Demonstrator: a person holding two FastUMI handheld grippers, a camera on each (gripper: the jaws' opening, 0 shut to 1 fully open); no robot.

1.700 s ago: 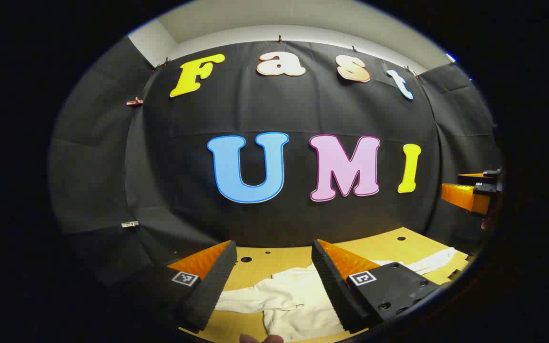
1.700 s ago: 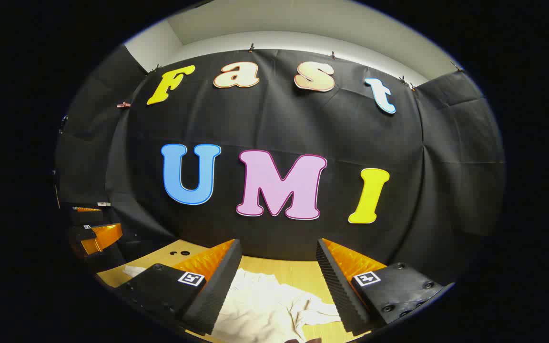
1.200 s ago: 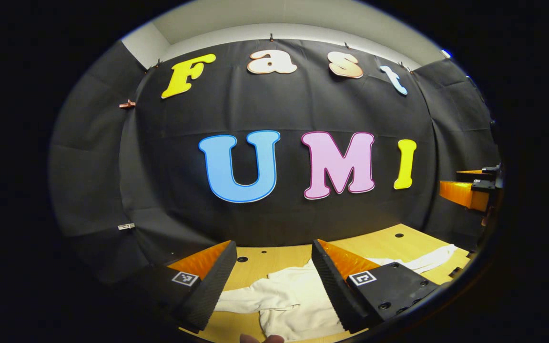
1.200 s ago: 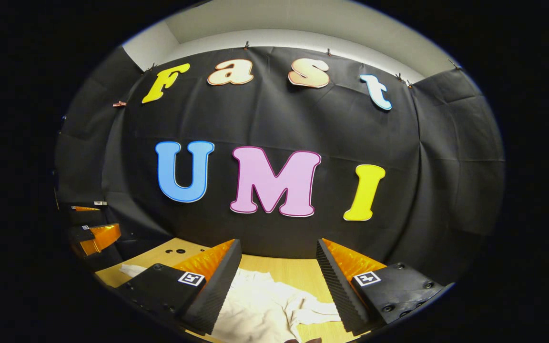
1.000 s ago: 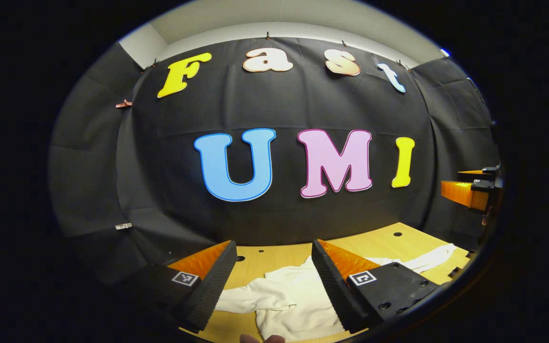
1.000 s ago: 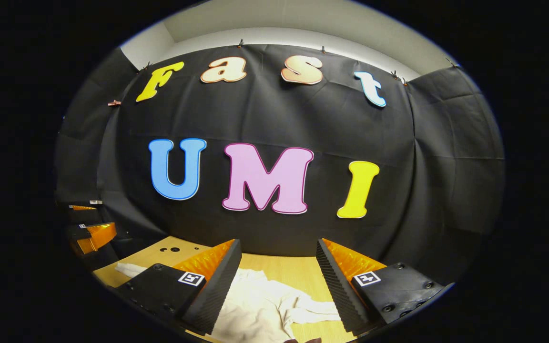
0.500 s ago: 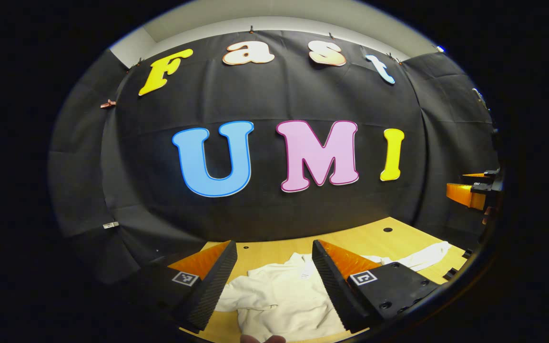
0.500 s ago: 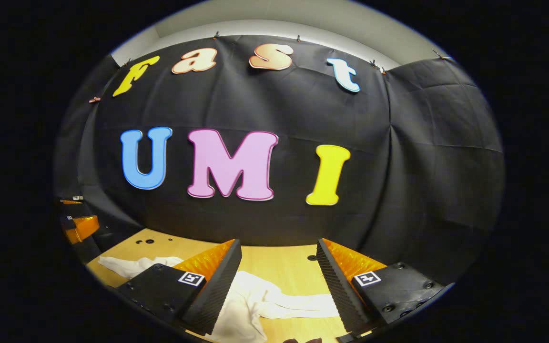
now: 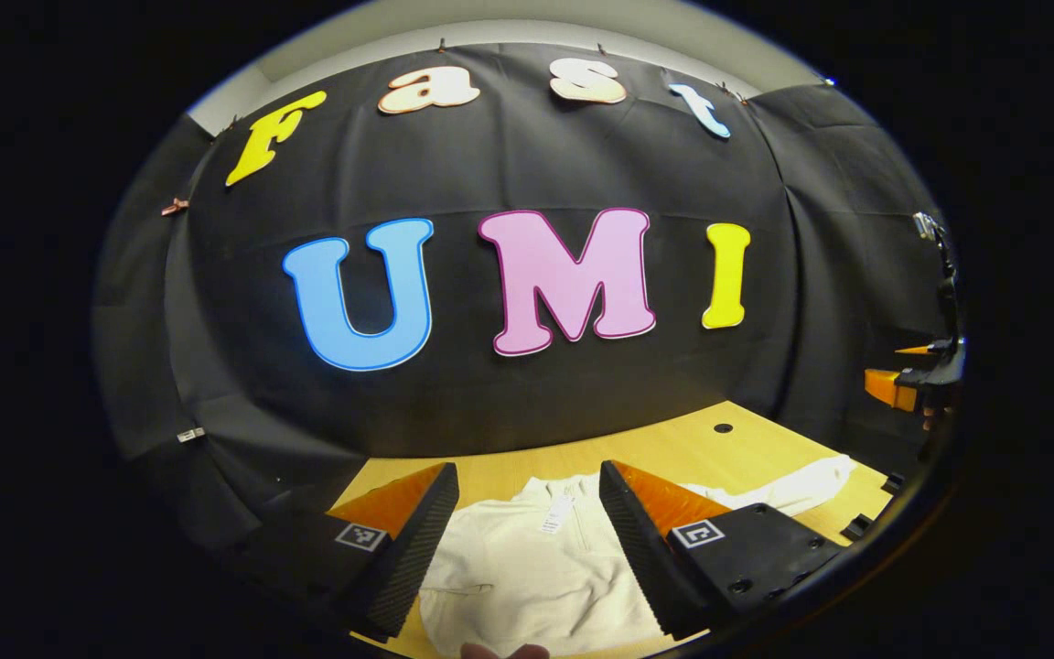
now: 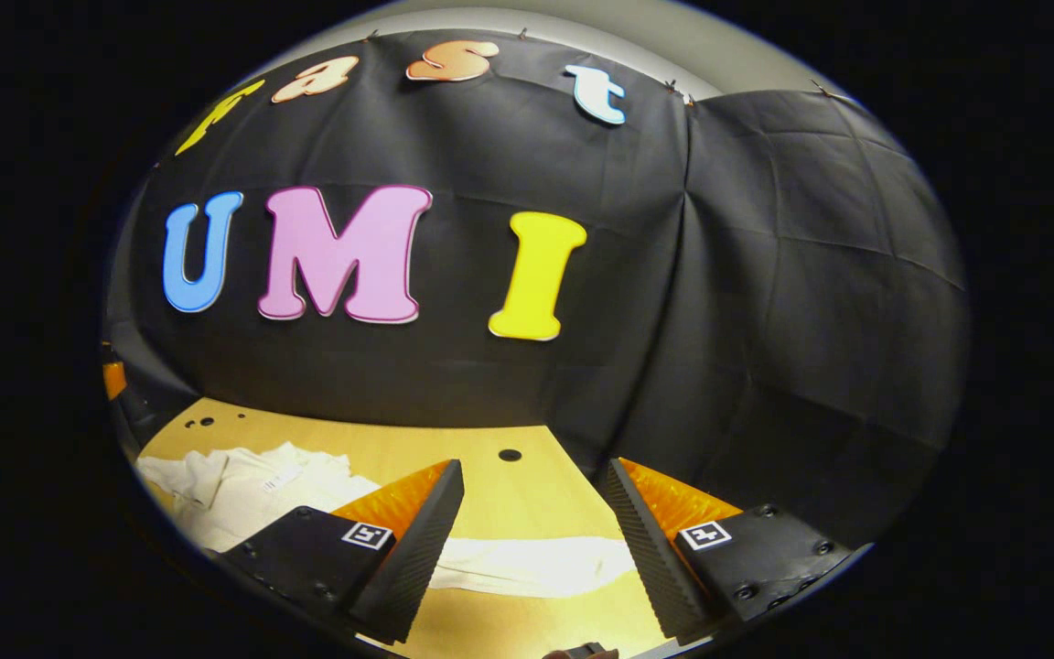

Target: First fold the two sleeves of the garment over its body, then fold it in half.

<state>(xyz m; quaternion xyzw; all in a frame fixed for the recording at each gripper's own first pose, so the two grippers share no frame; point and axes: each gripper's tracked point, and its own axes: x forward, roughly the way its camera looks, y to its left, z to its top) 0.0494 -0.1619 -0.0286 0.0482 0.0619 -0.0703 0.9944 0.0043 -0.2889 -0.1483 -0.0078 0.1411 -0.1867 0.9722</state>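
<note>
Your left hand-held gripper (image 9: 527,540): fingers spread, nothing between them, above garment (image 9: 536,572) body; neck label and collar visible in left gripper view, far sleeve (image 9: 788,485) stretched toward worktop (image 9: 673,448) edge. Your right hand-held gripper (image 10: 532,540): fingers spread, empty, above flat-lying sleeve (image 10: 536,566) in right gripper view; garment body off to left there. Versus 0.5 s ago: both views pitched lower, more worktop showing; right view swung right along sleeve
</note>
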